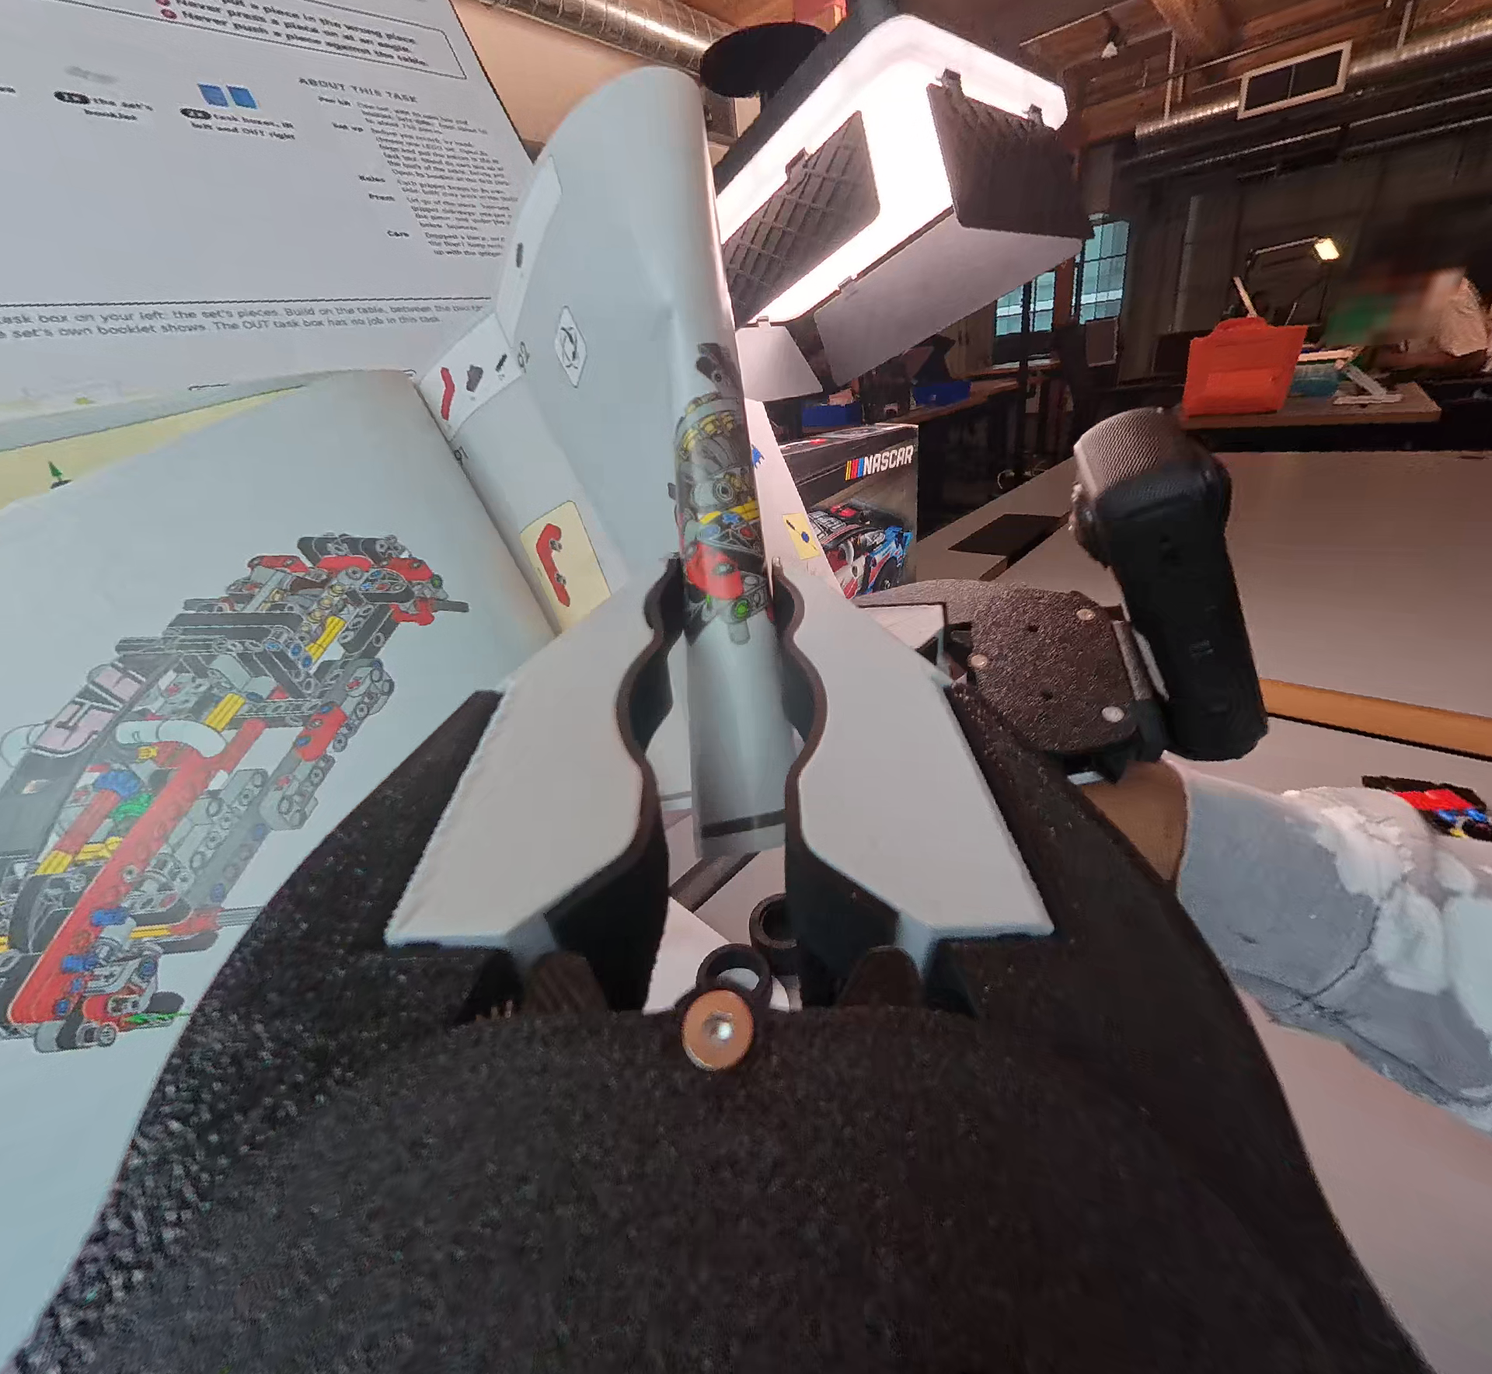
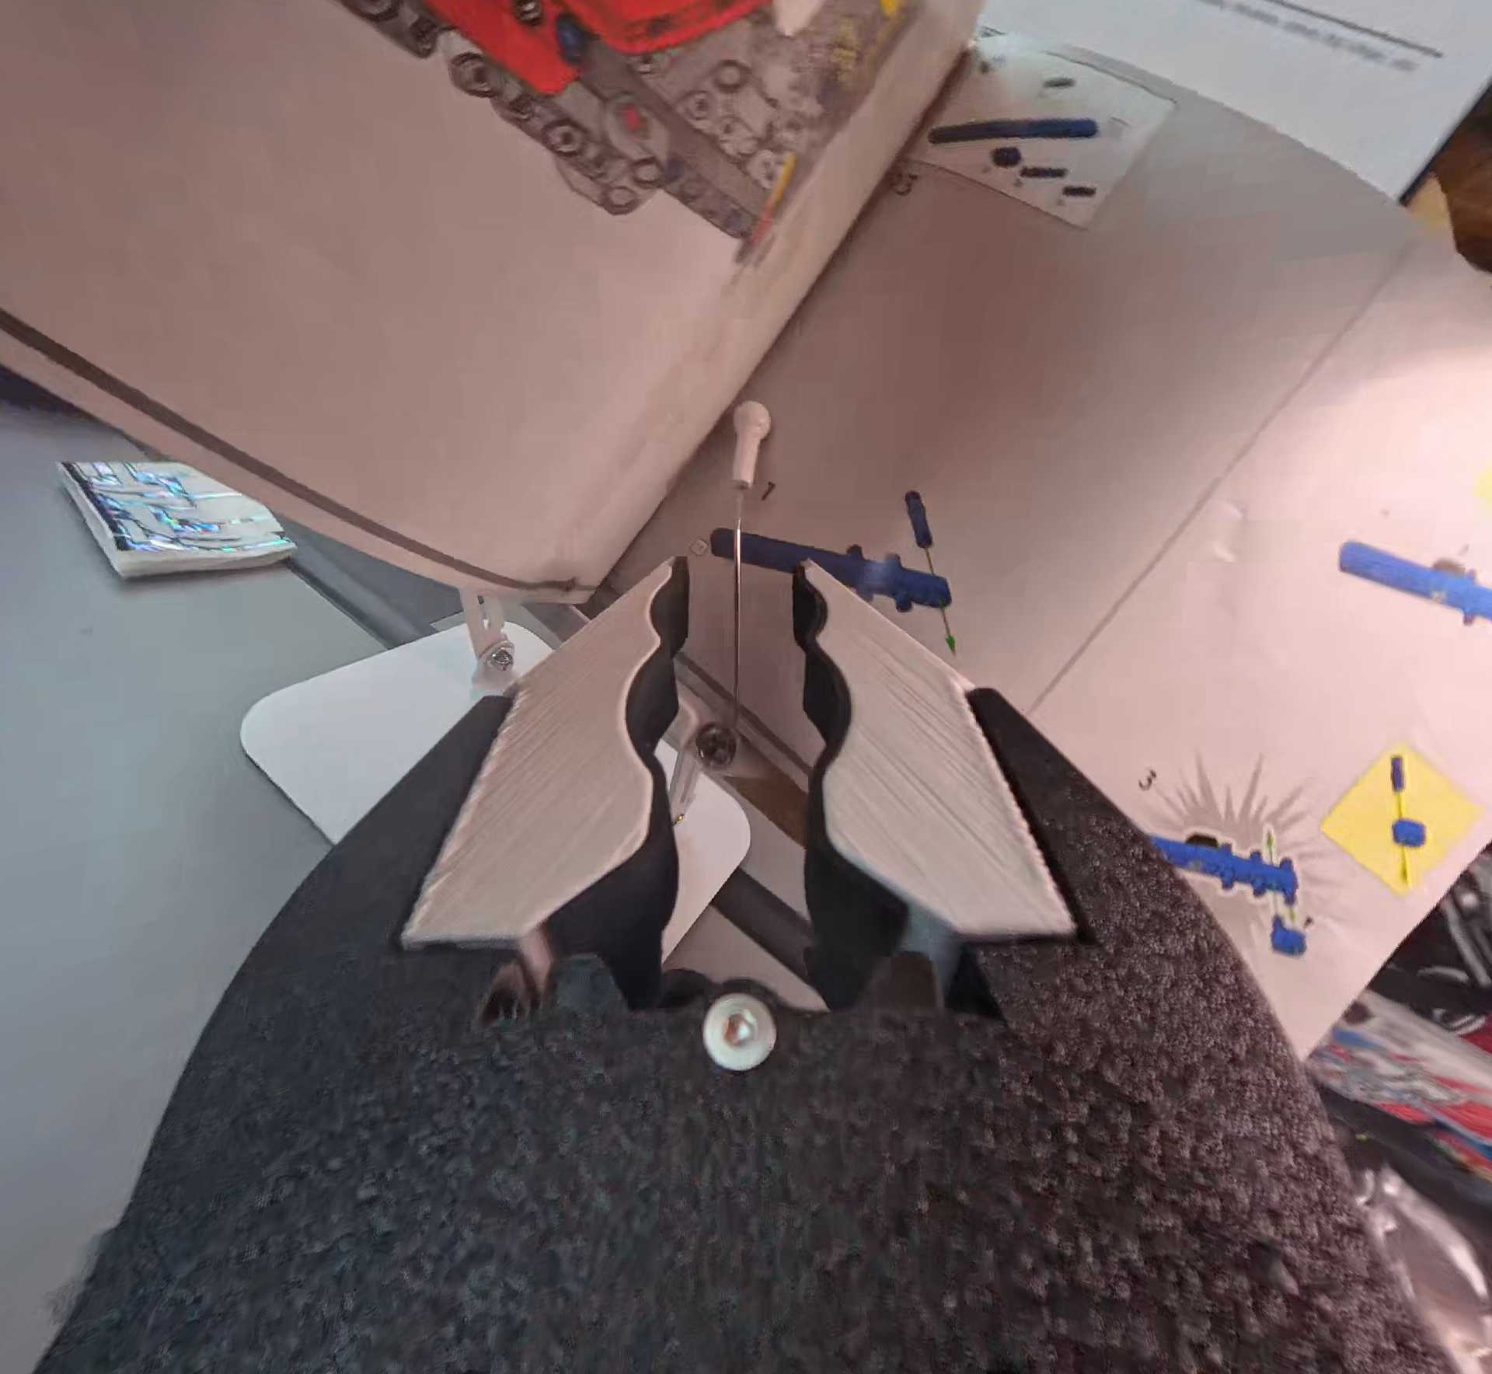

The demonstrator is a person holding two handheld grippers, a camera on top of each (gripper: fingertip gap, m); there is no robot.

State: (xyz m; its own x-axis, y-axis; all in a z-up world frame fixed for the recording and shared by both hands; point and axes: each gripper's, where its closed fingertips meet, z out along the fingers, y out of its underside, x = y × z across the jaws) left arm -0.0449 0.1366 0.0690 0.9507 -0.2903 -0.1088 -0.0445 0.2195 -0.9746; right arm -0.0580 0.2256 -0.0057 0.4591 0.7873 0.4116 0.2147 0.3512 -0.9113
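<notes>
An open building-instruction booklet (image 1: 242, 608) stands on a stand. My left gripper (image 1: 724, 584) is shut on one of its pages (image 1: 646, 334), which curls upright between the fingertips. My right gripper (image 2: 741, 576) is open and empty, close in front of the booklet's lower right page (image 2: 1090, 528). The stand's thin wire page holder (image 2: 739, 608) with its white tip runs up between the right jaws without touching them. The lifted page (image 2: 404, 205) hangs over the right gripper at upper left. The right gripper also shows in the left wrist view (image 1: 1163, 584), held by a grey-sleeved arm (image 1: 1332, 931).
A printed instruction sheet (image 1: 242, 124) stands behind the booklet. A bright lamp panel (image 1: 888, 205) hangs above, and a race-car set box (image 1: 864, 503) stands behind. The stand's white base (image 2: 323, 730), a shiny sticker sheet (image 2: 169, 516) and plastic bags (image 2: 1413, 1093) lie on the grey table. There is about 12 cm between the tips of the two grippers.
</notes>
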